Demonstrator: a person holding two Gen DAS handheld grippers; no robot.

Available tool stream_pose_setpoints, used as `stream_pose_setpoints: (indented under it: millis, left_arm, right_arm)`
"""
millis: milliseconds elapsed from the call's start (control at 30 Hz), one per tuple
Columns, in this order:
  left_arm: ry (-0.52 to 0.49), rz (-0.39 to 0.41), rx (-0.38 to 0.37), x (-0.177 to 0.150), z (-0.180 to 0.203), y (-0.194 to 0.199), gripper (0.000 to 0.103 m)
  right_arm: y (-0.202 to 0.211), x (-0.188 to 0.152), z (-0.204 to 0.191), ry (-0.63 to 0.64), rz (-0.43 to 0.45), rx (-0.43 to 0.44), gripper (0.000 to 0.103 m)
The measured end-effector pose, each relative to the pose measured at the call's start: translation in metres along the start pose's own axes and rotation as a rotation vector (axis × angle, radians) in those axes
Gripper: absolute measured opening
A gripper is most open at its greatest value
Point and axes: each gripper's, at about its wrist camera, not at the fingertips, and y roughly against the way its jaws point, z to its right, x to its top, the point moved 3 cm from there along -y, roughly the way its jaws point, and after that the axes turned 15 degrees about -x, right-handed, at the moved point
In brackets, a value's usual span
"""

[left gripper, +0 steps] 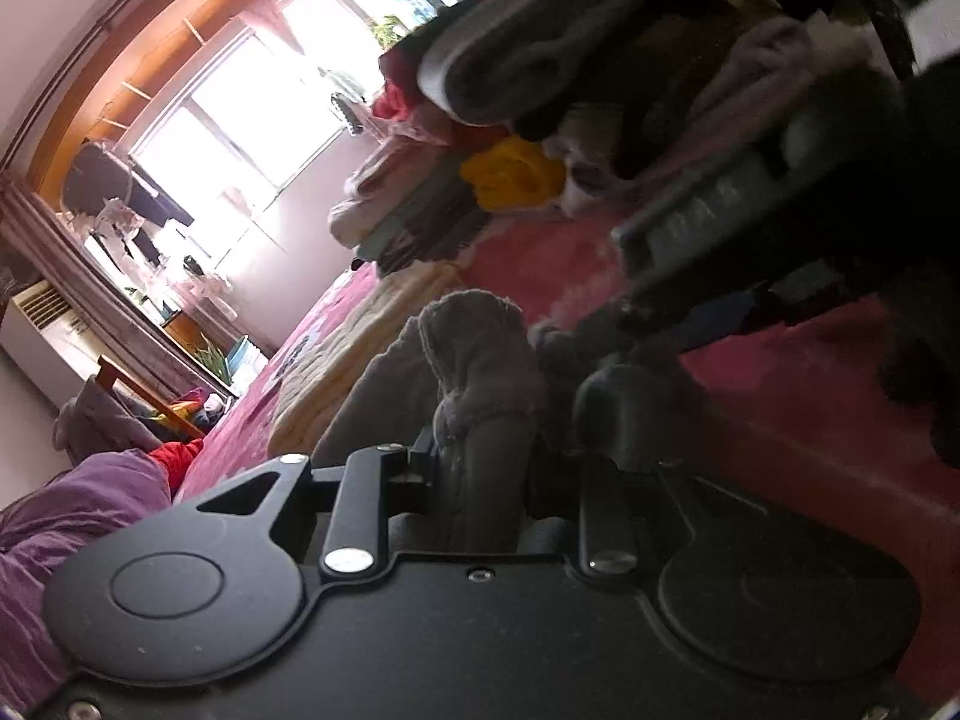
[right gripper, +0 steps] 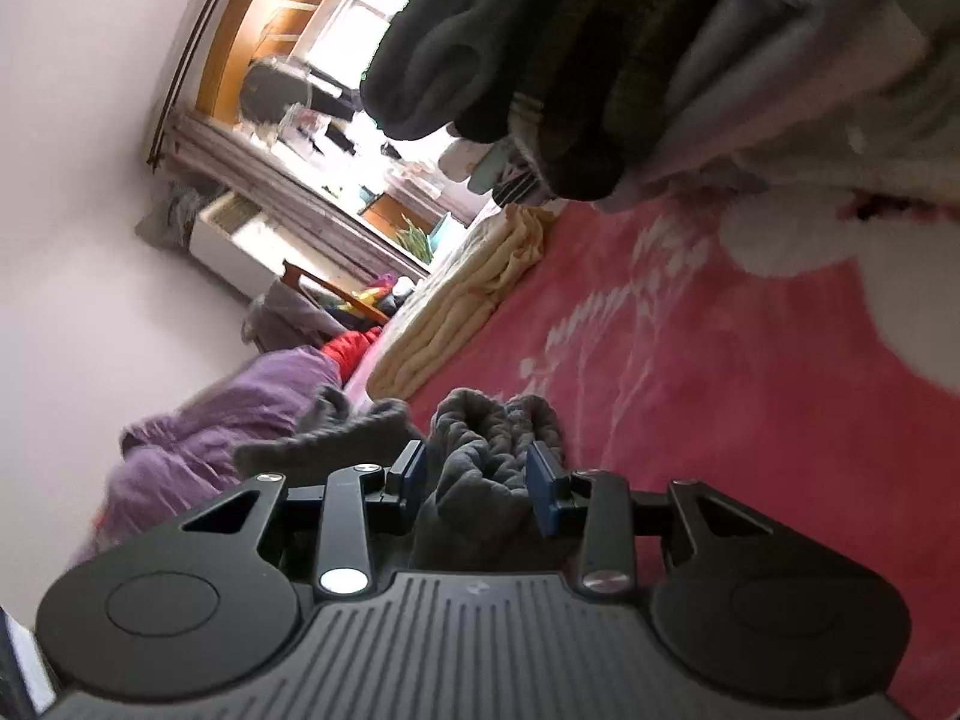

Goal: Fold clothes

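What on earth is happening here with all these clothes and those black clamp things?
A person is folding laundry on a bed covered by a pink blanket with white flower print, using two handheld clamps instead of bare hands. The left gripper and the right gripper are each pinched shut on a bunched part of a soft grey fleece garment. A heap of mixed clothes, including something yellow, sits further along the bed. A folded cream blanket lies near the bed's edge.
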Motion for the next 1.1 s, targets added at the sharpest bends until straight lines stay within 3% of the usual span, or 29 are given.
stream_pose_setpoints:
  millis: [133,267,433,533,633,767,867,933,1033,1100]
  left_arm:
    - [-0.024,-0.033,-0.035,0.005,0.011,-0.012,0.023]
    - [0.019,-0.045,-0.091,0.009,0.014,-0.017,0.033]
    - [0.121,0.037,-0.195,0.015,-0.006,0.02,0.053]
    - [0.177,0.079,-0.294,0.01,-0.022,0.058,0.052]
    - [0.213,0.099,-0.284,-0.002,-0.038,0.088,0.05]
    - [0.31,0.1,-0.146,-0.044,-0.07,0.103,0.037]
    - [0.457,0.117,-0.102,-0.076,-0.1,0.1,0.034]
    - [0.485,0.127,-0.084,-0.09,-0.111,0.098,0.031]
    - [0.553,0.169,-0.136,-0.1,-0.121,0.088,0.028]
    - [0.562,0.138,-0.196,-0.104,-0.111,0.067,0.028]
  right_arm:
    - [-0.003,0.0,0.009,-0.076,-0.014,0.02,0.038]
    - [-0.005,0.0,0.014,-0.111,-0.022,0.018,0.036]
    - [0.002,0.004,0.019,-0.134,-0.003,0.011,0.036]
    - [0.011,0.007,0.014,-0.095,0.028,-0.004,0.036]
    - [0.033,0.01,-0.003,0.056,0.095,-0.037,0.036]
    - [0.061,0.002,-0.049,0.364,0.209,-0.046,0.036]
    - [0.063,-0.015,-0.083,0.529,0.222,-0.044,0.036]
    - [0.056,-0.029,-0.105,0.649,0.215,-0.075,0.036]
    - [0.039,-0.047,-0.131,0.788,0.191,-0.099,0.036]
    - [0.015,-0.05,-0.132,0.822,0.126,-0.181,0.034]
